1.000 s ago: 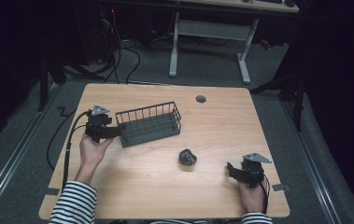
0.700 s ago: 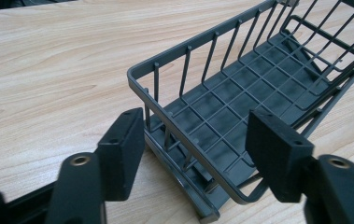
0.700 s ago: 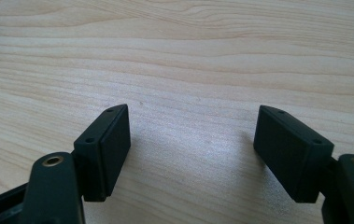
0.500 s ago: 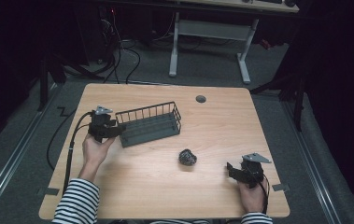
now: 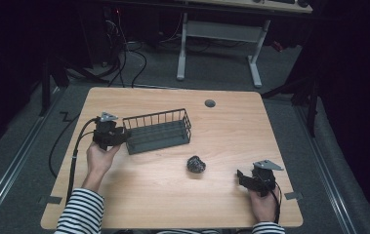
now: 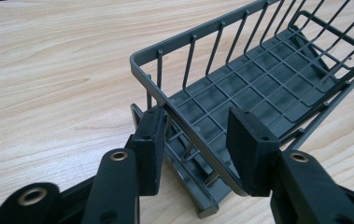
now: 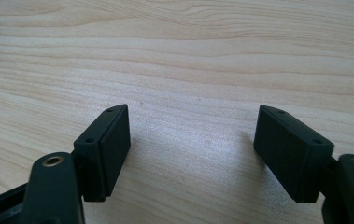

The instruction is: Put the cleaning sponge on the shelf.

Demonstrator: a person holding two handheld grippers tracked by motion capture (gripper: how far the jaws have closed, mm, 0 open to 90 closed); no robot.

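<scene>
Basket sits on the table's left half, its short end wall between my left gripper's jaws. I have just been closing those jaws, and the pads now clamp that wire wall, one outside and one inside. My right gripper rests near the front right edge, well apart from the basket, jaws wide over bare wood. I see a dark lump lying between the two grippers.
</scene>
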